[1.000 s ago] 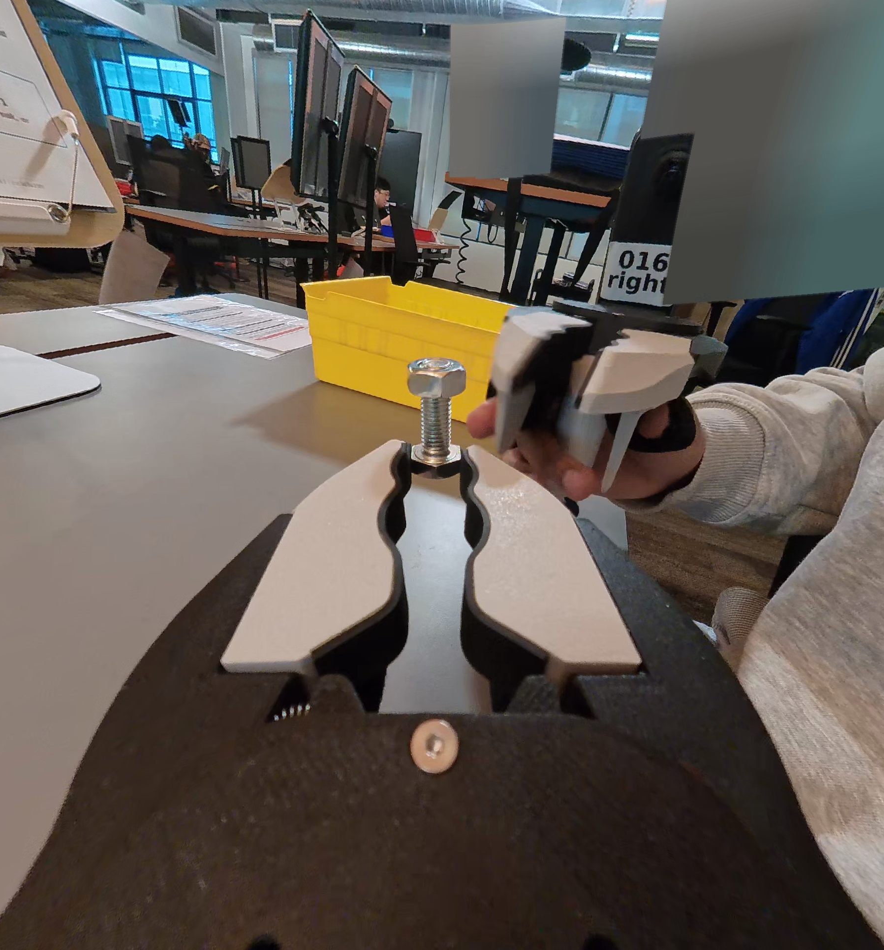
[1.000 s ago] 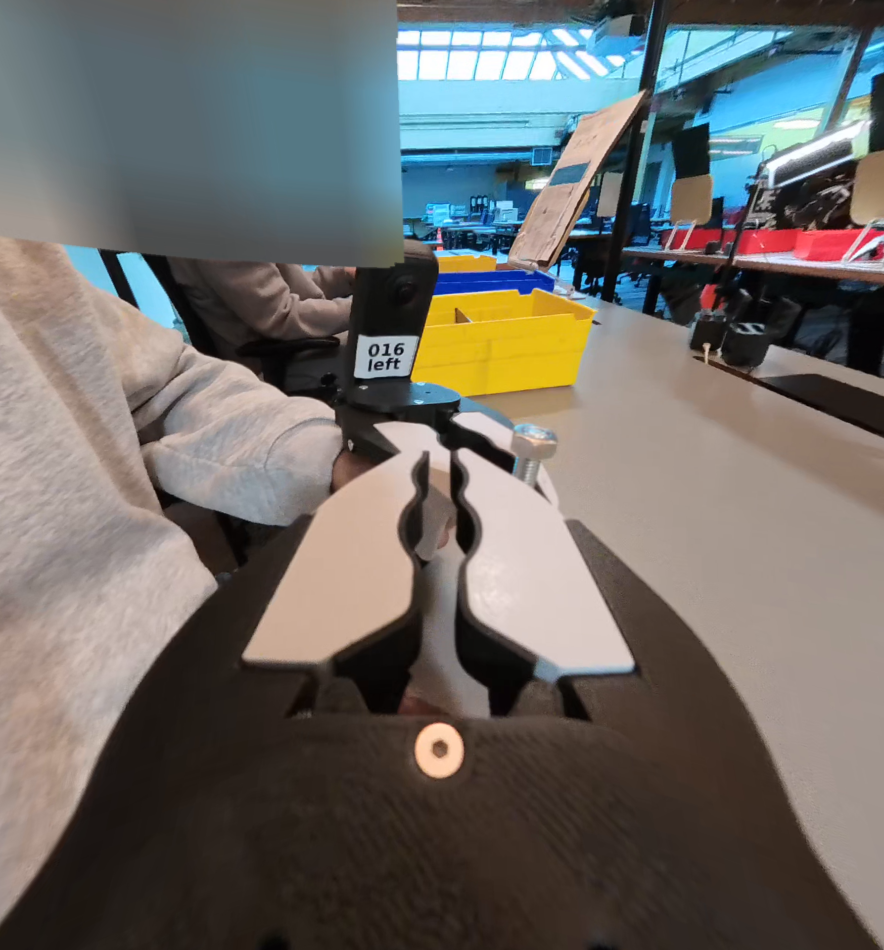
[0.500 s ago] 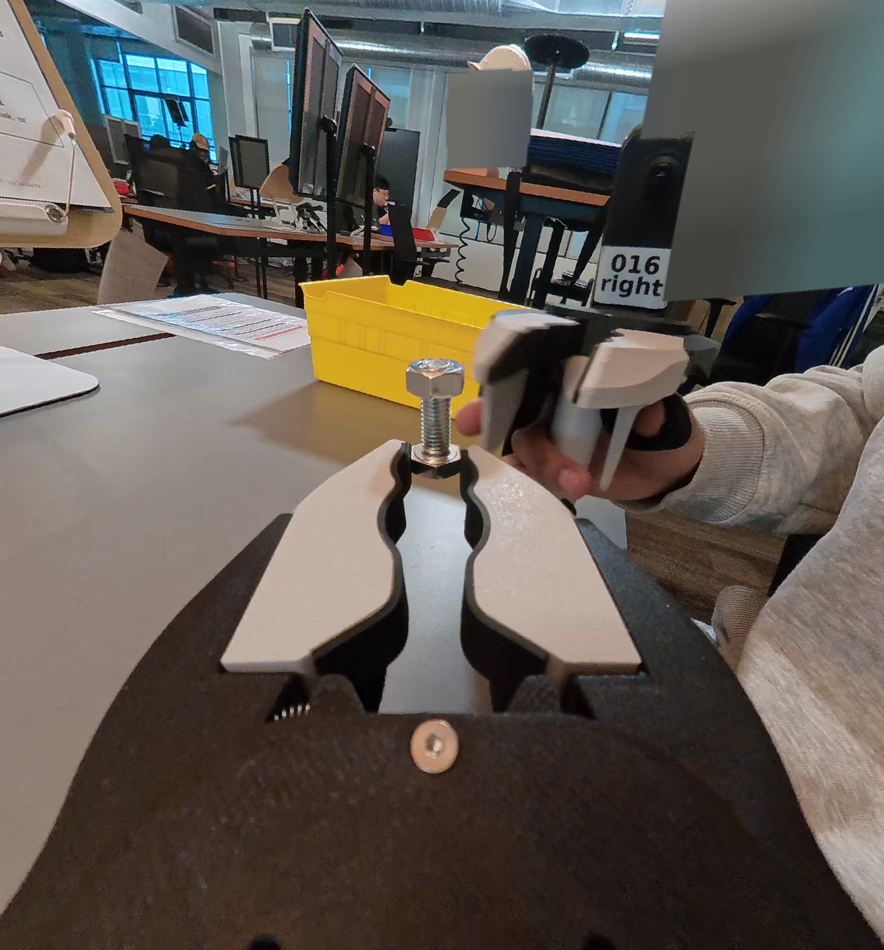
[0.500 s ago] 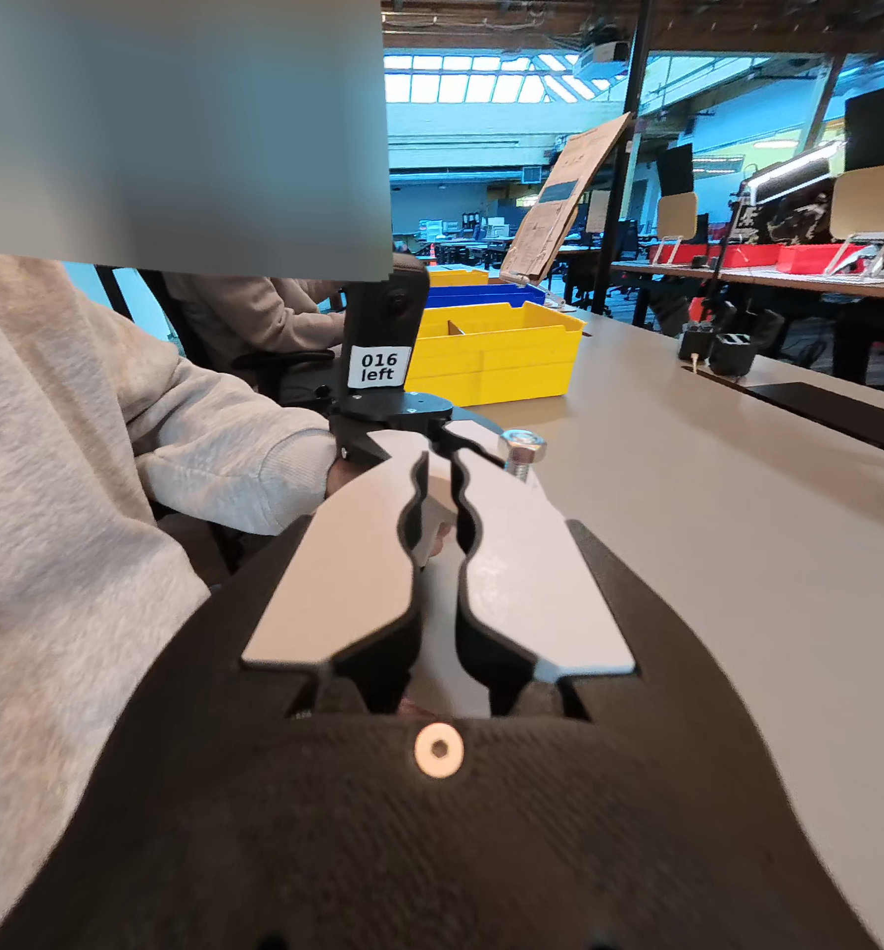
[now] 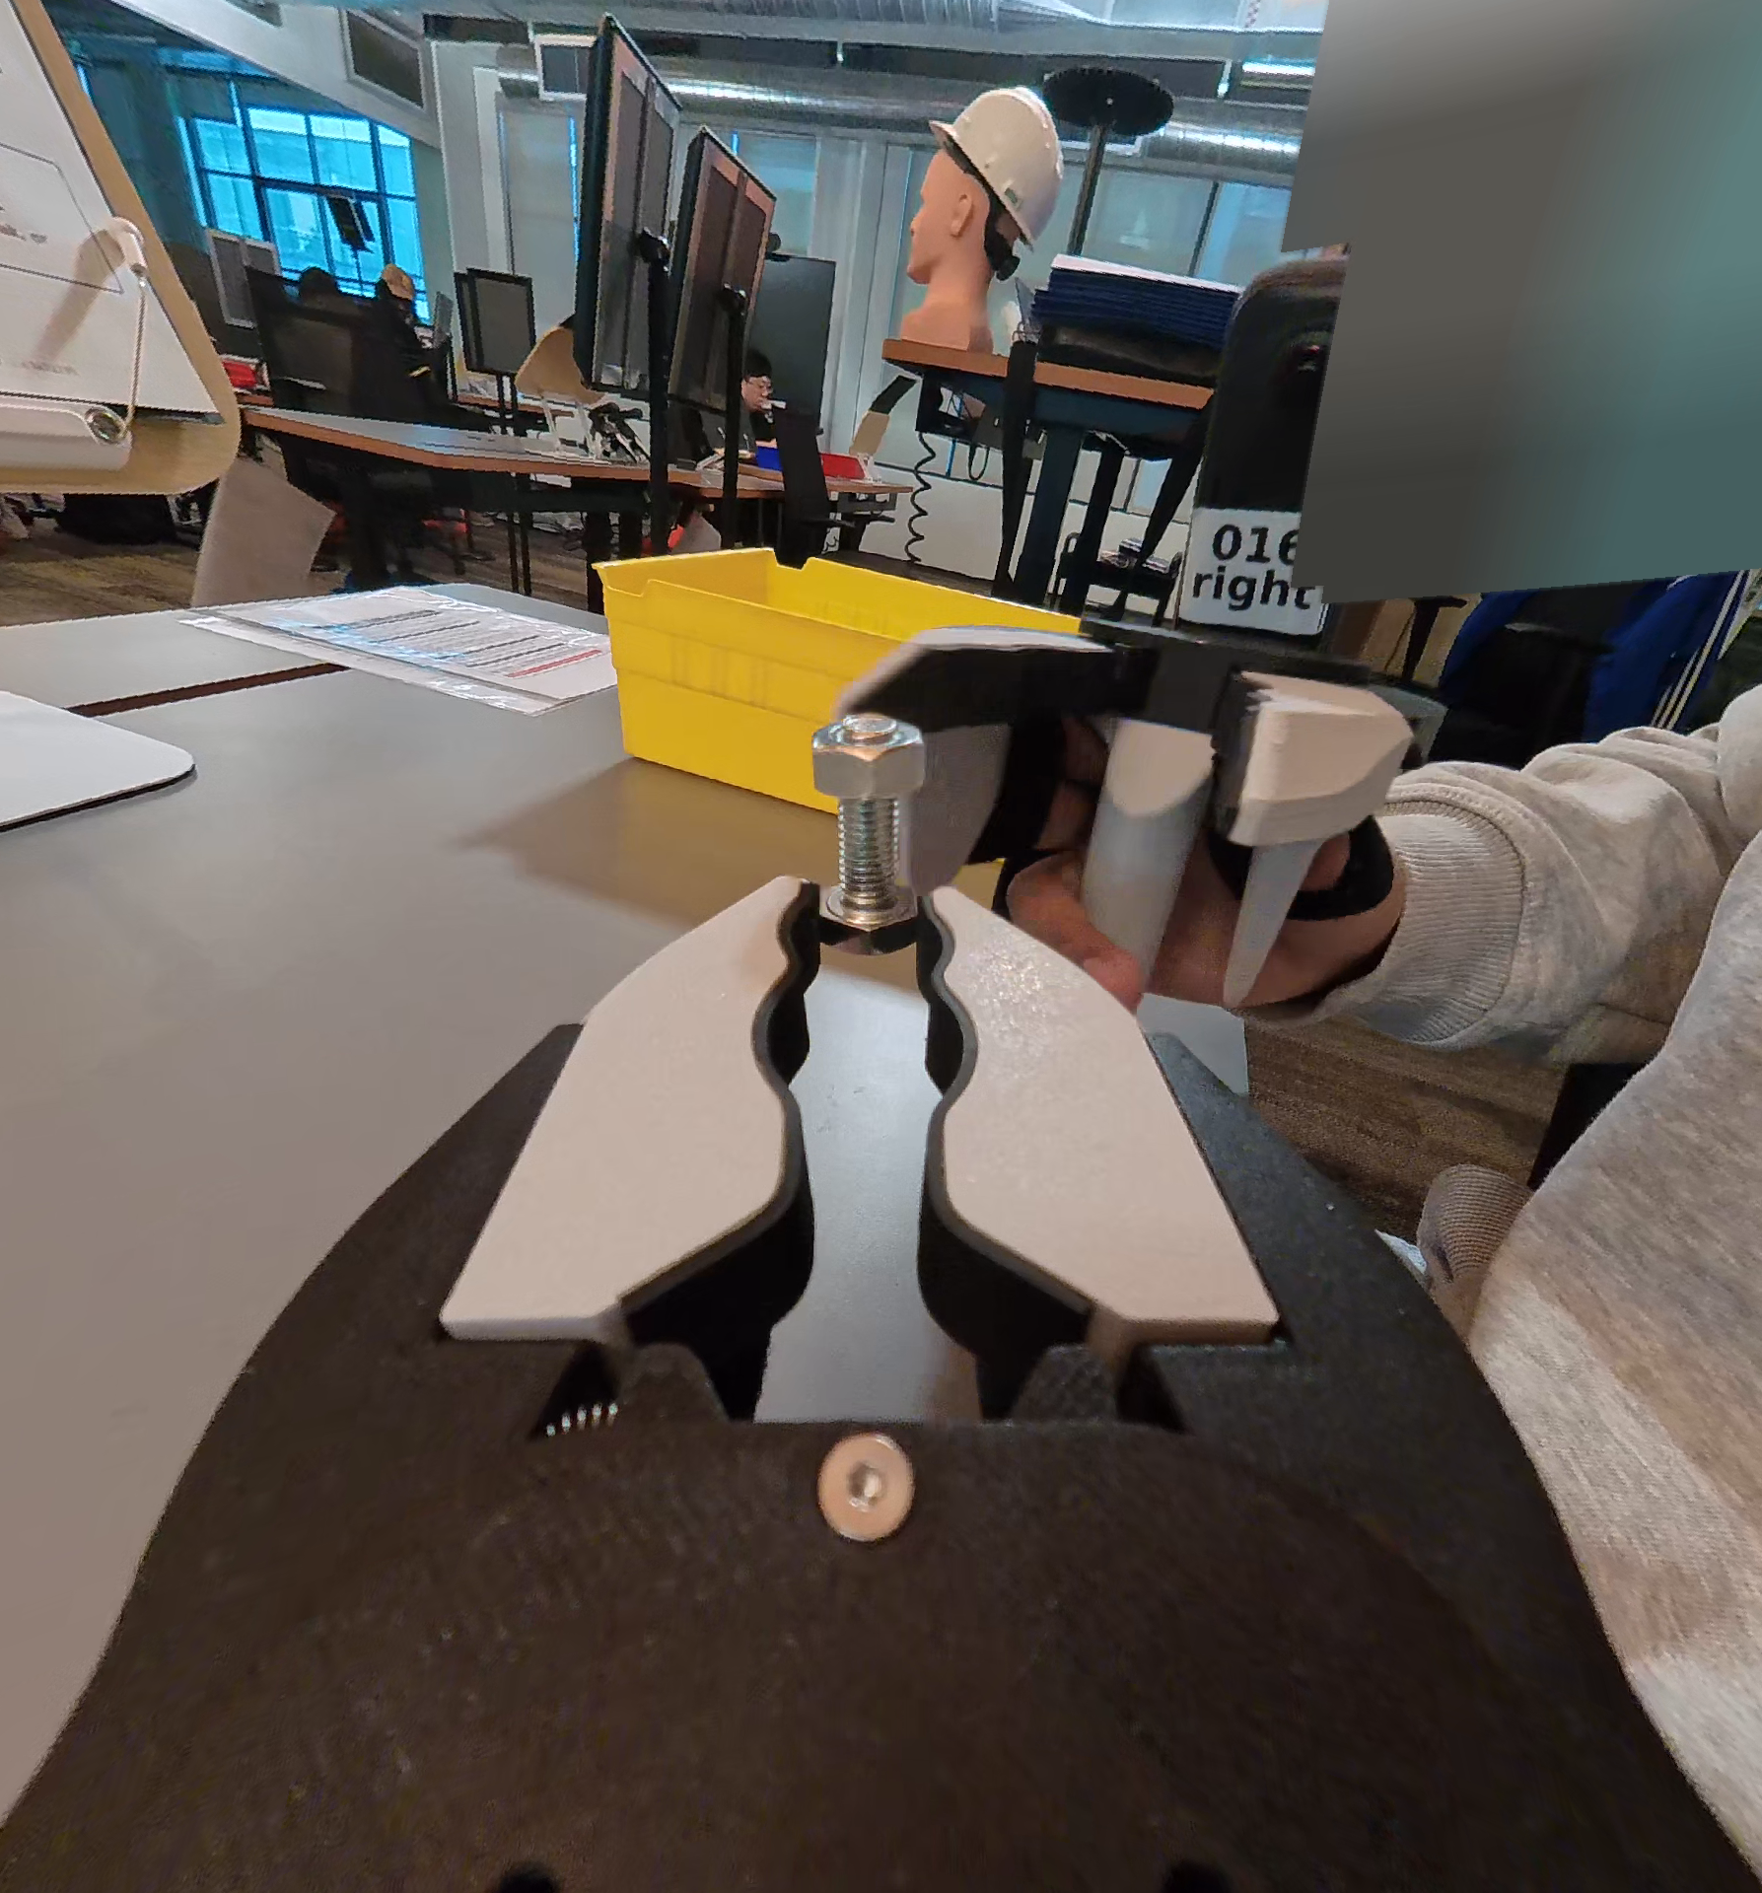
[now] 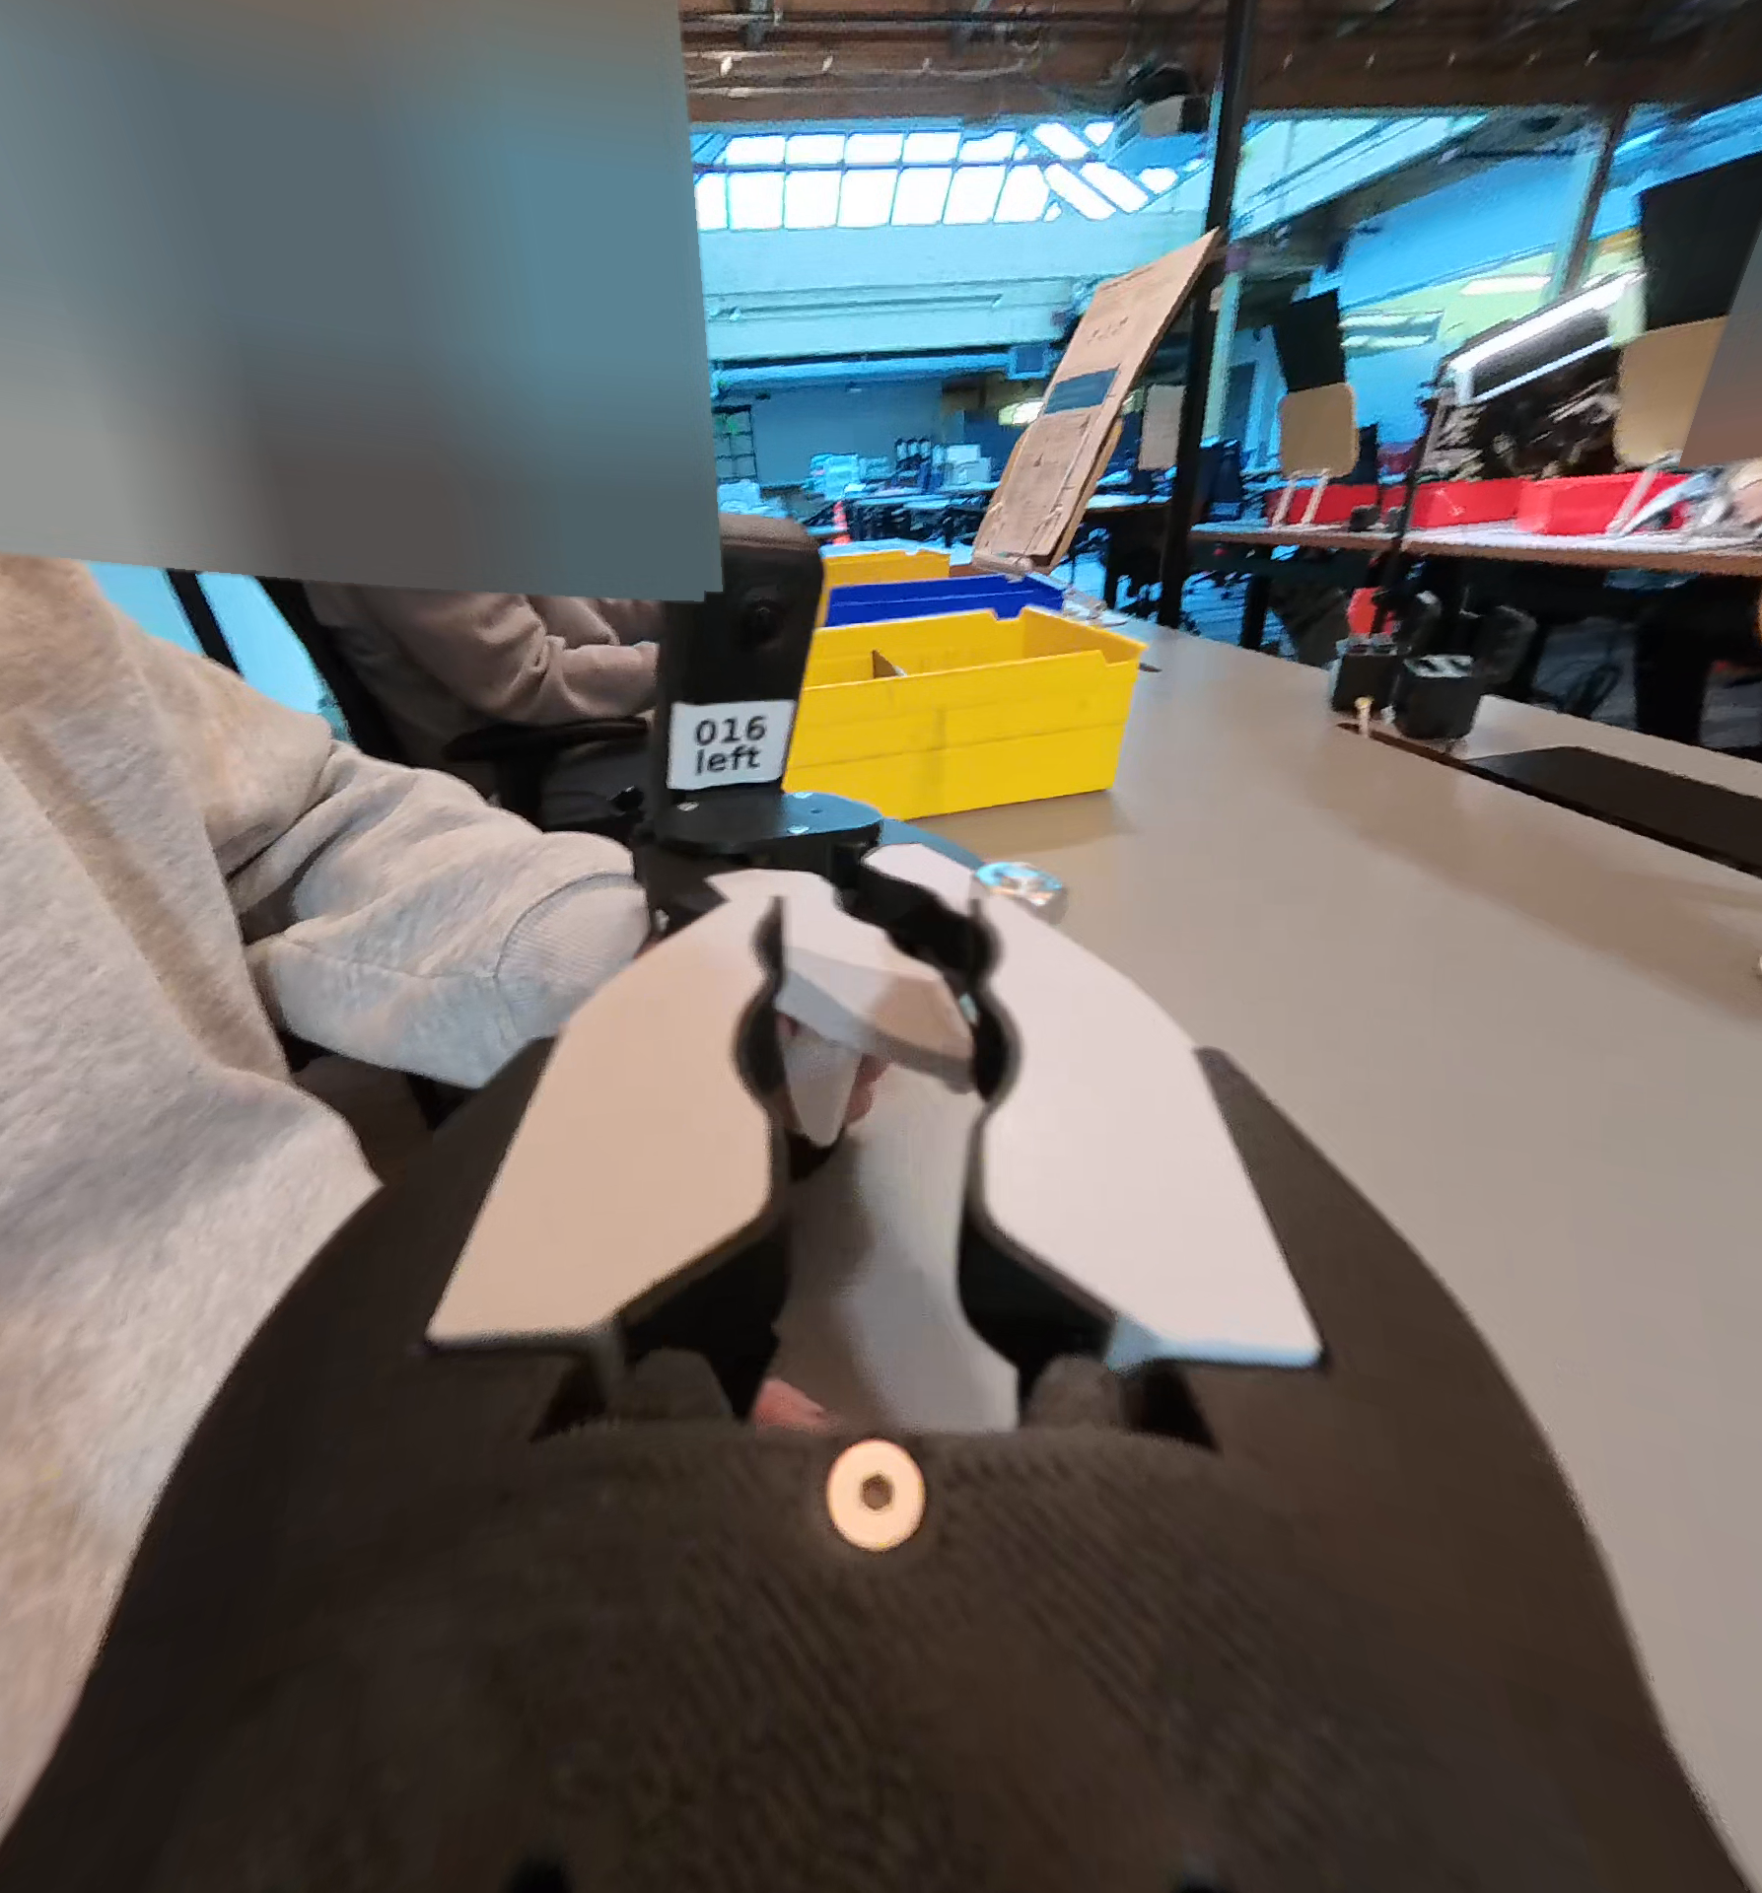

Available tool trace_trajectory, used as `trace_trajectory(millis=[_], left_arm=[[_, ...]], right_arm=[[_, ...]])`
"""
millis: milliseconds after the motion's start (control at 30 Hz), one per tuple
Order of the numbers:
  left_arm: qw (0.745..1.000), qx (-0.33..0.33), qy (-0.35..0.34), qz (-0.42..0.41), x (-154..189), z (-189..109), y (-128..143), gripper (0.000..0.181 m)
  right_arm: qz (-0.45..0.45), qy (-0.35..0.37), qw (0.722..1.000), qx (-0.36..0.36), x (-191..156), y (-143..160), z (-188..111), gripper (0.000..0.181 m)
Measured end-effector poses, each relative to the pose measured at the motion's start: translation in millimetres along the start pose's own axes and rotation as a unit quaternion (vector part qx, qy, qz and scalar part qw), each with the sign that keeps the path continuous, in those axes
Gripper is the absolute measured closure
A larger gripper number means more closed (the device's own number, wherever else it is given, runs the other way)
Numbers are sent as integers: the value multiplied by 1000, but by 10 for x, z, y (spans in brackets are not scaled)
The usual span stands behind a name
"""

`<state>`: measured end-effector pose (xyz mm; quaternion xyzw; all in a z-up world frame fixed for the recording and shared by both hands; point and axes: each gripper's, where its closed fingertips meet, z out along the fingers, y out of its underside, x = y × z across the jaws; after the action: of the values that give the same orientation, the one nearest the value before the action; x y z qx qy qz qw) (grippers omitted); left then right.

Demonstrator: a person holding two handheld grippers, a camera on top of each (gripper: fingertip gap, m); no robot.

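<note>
Your left gripper [image 5: 864, 912] is clenched on the lower end of an upright bolt [image 5: 864, 819], hex head up, over the worktop [image 5: 292, 922] near its front edge. Your right gripper [image 6: 882, 942], jaws parted, is just beside the bolt head. A yellow bin [image 5: 753, 656] sits behind.

Upright silver hex bolt [image 5: 866, 819] with nut at base, clamped between jaws.

Each camera sits low behind its own fingers, just above the table [image 5: 241, 973]. The left one faces rightward across the desk, the right one leftward; both share the bolt [image 5: 866, 819] and see each other's gripper.
</note>
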<state>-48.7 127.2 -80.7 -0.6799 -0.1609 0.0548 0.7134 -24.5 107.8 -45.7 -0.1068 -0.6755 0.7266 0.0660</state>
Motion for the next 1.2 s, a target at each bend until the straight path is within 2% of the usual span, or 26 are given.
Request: trace_trajectory(millis=[100, 167, 200, 233, 267, 333, 433, 533, 600, 700, 733, 800, 867, 967, 1067, 1200], left_arm=[[1000, 0, 1, -2, 3, 2, 2, 163], [1000, 0, 1, -2, 1, 1, 1, 163], [1000, 0, 2, -2, 3, 0, 1, 163], [1000, 0, 0, -3, -3, -2, 0, 163], [1000, 0, 1, -3, -2, -1, 0, 163], [1000, 0, 1, -4, -3, -1, 0, 163], [1000, 0, 0, -2, 2, -2, 1, 163], [1000, -1, 1, 1, 8, 0, 4, 163], [1000, -2, 1, 0, 9, 1, 5, 163], [1000, -1, 0, 0, 6, 0, 4, 163], [1000, -2, 1, 0, 7, 0, 5, 163], [1000, -1, -1, -3, -1, -1, 4, 163], [1000, -1, -2, -4, -6, -2, 4, 163], [1000, -2, -2, -4, -6, -1, 5, 163], [1000, -4, -1, -2, 3, 3, 11, 163], [1000, -13, 4, 3, 28, 16, 33, 163]], right_arm=[[-8, 28, 999, 18, 83, -5, 18, 113], [-15, 33, 999, 20, 92, -3, 31, 102], [-19, 29, 999, 17, 75, 3, 34, 102], [-21, 17, 1000, 13, 32, 4, 31, 110], [-19, -2, 1000, 5, -26, 6, 17, 128], [-3, -44, 999, -20, -145, 18, -19, 181], [2, -27, 999, -21, -90, 28, -13, 174], [-17, 11, 1000, 12, 20, -36, -4, 135], [-27, 26, 999, 21, 57, -50, 0, 119], [-31, 31, 999, 17, 64, -25, 28, 105], [-30, 22, 999, 12, 35, -5, 39, 106], [-20, -7, 1000, -4, -52, 31, 38, 126], [-3, -47, 999, -25, -159, 48, 1, 180], [6, -36, 999, -25, -113, 58, 3, 170], [7, -20, 1000, -19, -63, 63, 20, 153], [-11, 15, 1000, -5, 34, 14, 0, 141]])
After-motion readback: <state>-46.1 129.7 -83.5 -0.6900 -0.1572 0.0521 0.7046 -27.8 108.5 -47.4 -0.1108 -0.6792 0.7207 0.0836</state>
